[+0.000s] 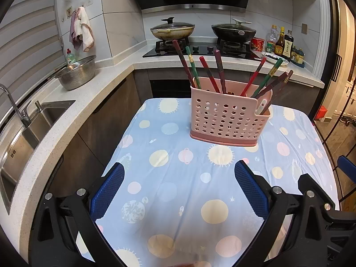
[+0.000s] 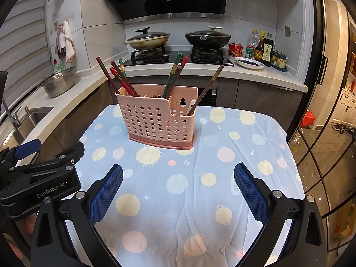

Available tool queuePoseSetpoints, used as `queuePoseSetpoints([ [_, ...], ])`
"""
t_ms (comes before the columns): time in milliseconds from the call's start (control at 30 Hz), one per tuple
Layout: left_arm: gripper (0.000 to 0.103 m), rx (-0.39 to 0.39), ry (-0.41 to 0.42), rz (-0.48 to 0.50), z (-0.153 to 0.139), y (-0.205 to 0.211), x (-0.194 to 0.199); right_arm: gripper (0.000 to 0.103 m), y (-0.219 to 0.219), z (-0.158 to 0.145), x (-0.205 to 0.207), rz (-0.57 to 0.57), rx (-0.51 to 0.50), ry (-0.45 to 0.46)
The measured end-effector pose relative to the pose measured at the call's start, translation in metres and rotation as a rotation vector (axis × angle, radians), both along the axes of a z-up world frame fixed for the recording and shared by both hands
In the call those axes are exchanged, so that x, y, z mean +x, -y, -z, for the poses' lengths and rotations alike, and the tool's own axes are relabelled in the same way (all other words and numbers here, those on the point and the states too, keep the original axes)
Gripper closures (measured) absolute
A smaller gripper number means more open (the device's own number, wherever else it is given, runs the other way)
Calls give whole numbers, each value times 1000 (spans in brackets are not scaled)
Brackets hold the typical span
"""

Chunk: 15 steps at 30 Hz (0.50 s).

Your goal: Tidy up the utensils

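Both pairs of jaws stand wide apart and hold nothing: the left gripper (image 1: pixel 179 178) and the right gripper (image 2: pixel 178 178) hover side by side above the near part of the tabletop (image 1: pixel 169 200), which is draped in a blue cloth with pale dots. Well ahead of them, near the far edge, stands one pink perforated utensil holder (image 2: pixel 155 122), upright, with a lower compartment at its right end. All the chopsticks (image 2: pixel 124 82) seen are already in it, leaning outward in loose clusters: about eight or nine sticks, red, green and dark brown, though overlap makes the count uncertain, plus one white utensil (image 2: pixel 191 108) in the low end compartment. Nothing lies loose on the cloth, so the sorting looks finished or about to start; any next move would need a forward reach and a narrow pinch on one stick
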<state>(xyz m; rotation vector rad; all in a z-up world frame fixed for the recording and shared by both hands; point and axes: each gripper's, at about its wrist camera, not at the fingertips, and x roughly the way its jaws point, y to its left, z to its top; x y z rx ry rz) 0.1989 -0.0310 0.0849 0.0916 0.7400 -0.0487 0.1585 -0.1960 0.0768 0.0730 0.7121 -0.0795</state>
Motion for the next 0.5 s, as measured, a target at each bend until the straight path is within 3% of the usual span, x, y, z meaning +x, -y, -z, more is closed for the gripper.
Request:
queuePoseSetpoints([
  [500,9,-3,-9,-5,0,2,3,6,0,-3,2,5,-1,-2],
])
